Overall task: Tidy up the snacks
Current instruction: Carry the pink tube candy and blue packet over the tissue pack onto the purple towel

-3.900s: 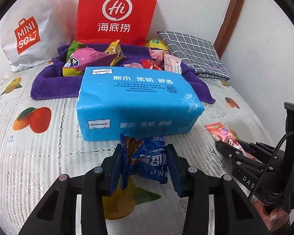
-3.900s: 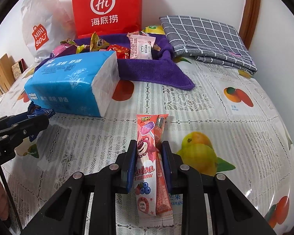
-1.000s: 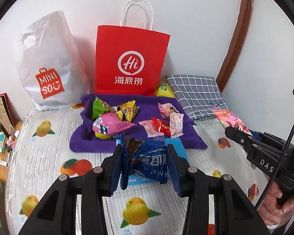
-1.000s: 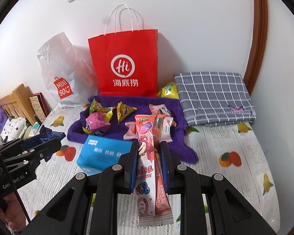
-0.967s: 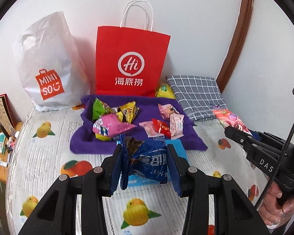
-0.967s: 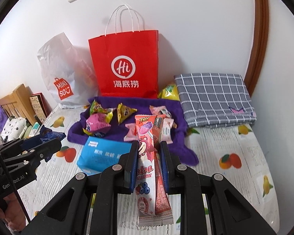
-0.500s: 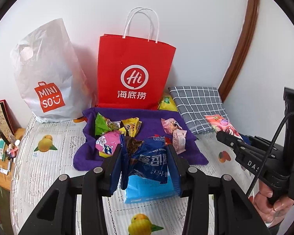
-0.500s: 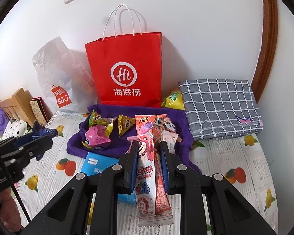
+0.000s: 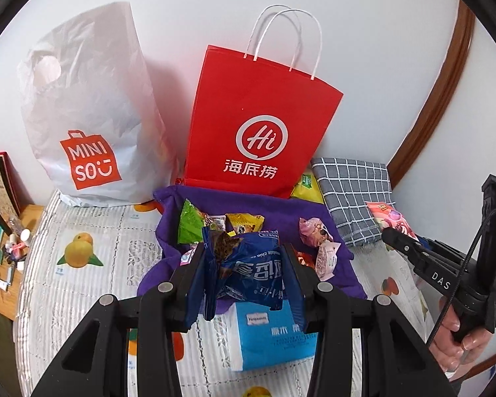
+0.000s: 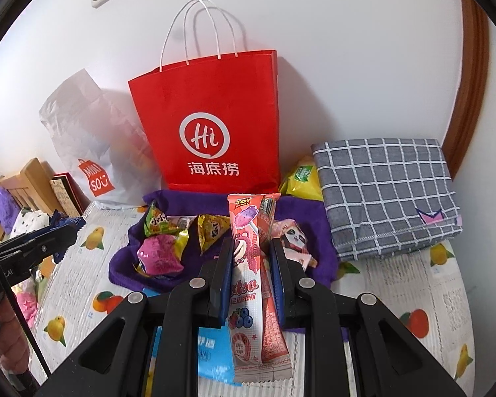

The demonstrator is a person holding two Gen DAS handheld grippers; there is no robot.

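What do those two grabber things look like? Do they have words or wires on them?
Both are black plastic. Each tool, left and right, has two angular fingers with blue pads and round silver screws. Seen from the side, the right one is printed "DAS" in white and trails a thin black cable; the left one's white lettering is partly cut off.

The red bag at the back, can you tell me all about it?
The red bag looks like stiff paper, with two white string handles and a white circle logo saying "Hi" above white Chinese letters. It stands upright by the white wall, mouth up, behind the purple cloth. A white plastic bag sits beside it.
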